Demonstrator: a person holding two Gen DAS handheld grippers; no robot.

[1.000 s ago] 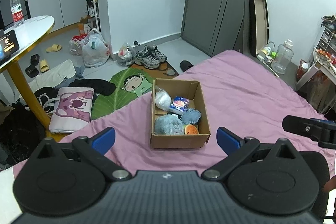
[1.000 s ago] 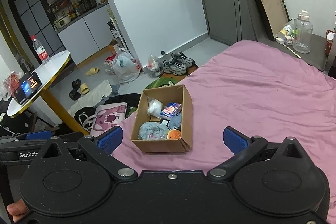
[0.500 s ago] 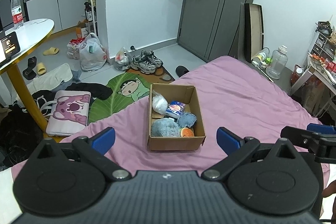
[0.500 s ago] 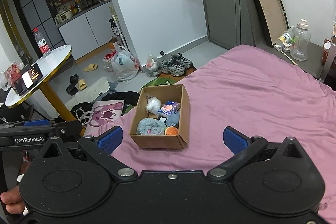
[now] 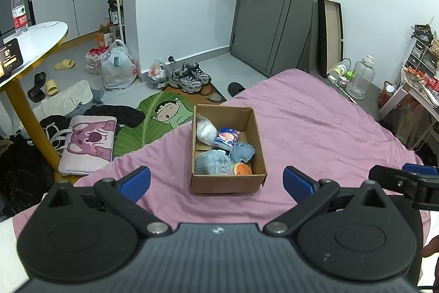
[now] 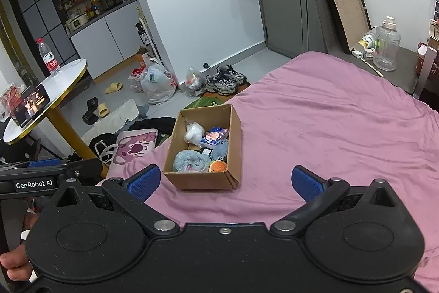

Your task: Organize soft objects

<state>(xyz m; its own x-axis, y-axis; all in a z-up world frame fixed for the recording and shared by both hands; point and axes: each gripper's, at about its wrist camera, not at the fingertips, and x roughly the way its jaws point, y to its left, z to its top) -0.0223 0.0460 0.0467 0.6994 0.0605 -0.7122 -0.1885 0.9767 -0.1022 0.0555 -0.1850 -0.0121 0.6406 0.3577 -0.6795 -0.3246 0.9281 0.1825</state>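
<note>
On the left gripper (image 6: 49, 177), white lettering reads "GenRobot.AI".

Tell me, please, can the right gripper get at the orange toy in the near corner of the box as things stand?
Probably yes. The right gripper is open and empty, the cardboard box has no lid, and the orange toy lies uncovered on top. Only the box walls and the blue fluffy ball beside it crowd the fingers.

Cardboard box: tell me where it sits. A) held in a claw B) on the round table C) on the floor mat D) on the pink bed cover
D: the cardboard box rests on the pink bed cover, ahead of both open, empty claws.
</note>
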